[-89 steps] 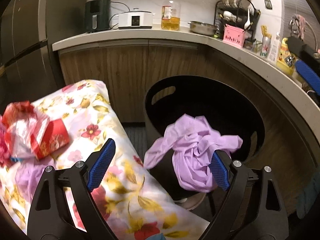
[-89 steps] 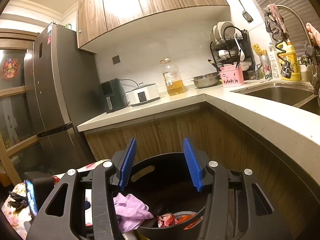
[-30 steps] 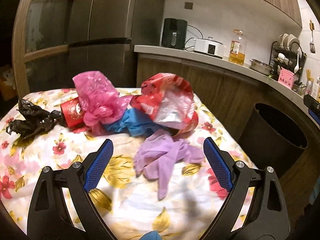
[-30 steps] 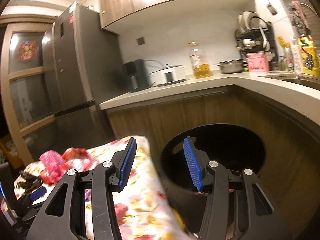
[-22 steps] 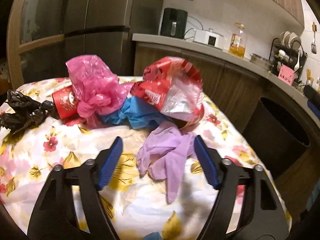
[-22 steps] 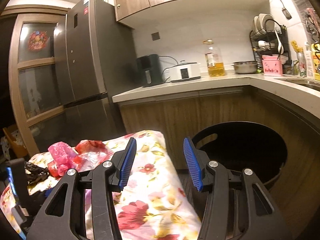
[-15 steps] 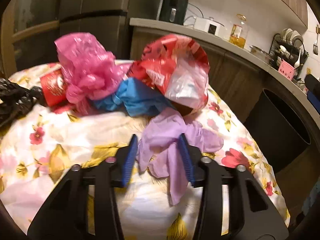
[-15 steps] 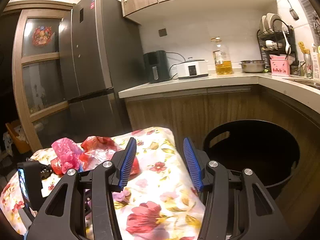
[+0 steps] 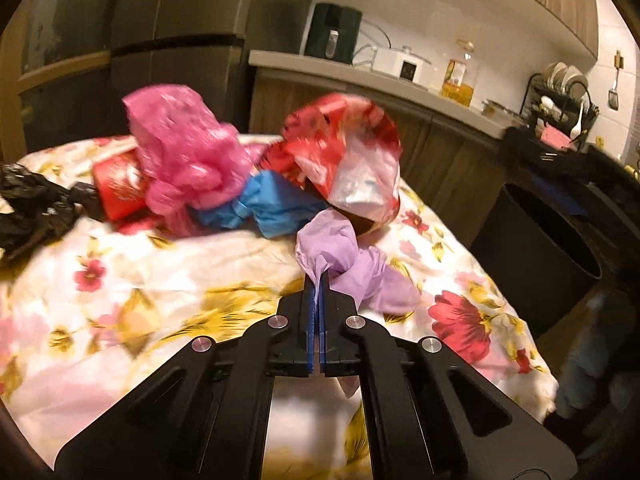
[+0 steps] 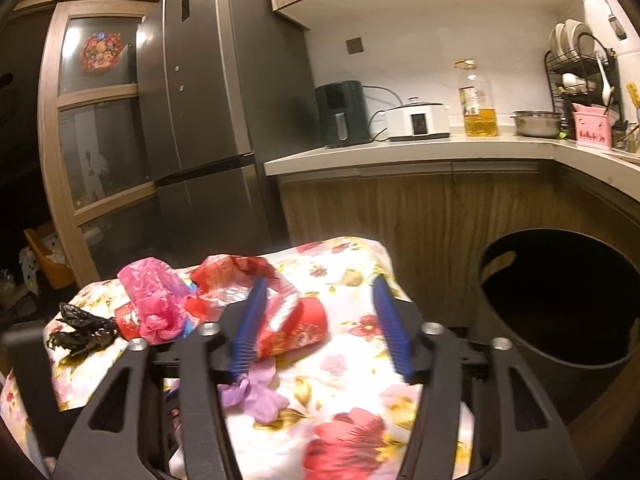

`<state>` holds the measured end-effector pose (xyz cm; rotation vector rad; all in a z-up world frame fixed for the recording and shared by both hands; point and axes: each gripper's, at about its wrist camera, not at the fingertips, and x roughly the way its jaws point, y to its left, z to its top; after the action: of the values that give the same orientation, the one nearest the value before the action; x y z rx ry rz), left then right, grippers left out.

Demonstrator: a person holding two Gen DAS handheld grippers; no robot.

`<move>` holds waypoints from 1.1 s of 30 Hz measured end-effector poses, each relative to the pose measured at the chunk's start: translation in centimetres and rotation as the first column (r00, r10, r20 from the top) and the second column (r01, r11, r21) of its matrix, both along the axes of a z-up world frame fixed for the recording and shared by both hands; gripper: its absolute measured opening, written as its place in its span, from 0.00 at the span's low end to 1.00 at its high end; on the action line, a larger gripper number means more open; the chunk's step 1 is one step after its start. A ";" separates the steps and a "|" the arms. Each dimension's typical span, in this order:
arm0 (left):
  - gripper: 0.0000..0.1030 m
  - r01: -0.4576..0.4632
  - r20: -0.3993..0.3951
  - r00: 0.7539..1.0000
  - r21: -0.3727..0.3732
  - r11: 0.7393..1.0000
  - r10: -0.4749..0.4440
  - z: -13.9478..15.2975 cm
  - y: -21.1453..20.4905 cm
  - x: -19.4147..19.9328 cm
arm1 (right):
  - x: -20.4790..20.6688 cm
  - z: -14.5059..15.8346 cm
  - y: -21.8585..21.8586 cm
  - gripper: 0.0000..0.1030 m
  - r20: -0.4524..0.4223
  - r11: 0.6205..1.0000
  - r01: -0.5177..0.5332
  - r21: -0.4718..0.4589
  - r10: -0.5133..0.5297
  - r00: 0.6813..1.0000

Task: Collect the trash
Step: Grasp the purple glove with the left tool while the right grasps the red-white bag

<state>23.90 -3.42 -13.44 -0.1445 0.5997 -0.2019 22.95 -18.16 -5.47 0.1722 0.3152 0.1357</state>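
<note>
My left gripper (image 9: 319,280) is shut on a crumpled purple glove (image 9: 340,252) that lies on the flowered tablecloth (image 9: 160,280). Behind it sit a red and clear plastic bag (image 9: 348,160), a blue glove (image 9: 264,206), a pink bag (image 9: 184,152), a red cup (image 9: 116,184) and a black bag (image 9: 36,204). My right gripper (image 10: 320,328) is open and empty above the table, over the red and clear bag (image 10: 276,320). The purple glove (image 10: 256,396) shows below its left finger. The black trash bin (image 10: 560,300) stands to the right of the table.
A wooden counter (image 10: 420,152) with an air fryer (image 10: 344,114), a rice cooker (image 10: 418,122) and an oil bottle (image 10: 478,100) runs behind. A grey fridge (image 10: 208,120) stands at the left. The bin also shows in the left wrist view (image 9: 532,240).
My left gripper moved in over the table and its fingers closed on the purple glove. My right gripper swung left from the bin toward the table and stayed open.
</note>
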 end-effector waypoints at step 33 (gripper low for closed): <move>0.00 -0.112 0.075 0.990 -0.059 0.992 0.117 4.2 7.8 -2.1 | 8.9 -2.6 7.0 0.57 -0.128 0.986 -0.155 -0.063 0.146 0.981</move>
<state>21.84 4.41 -9.26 -0.2224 0.5059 -0.1123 31.88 -11.16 -8.02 0.0841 0.4560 0.2638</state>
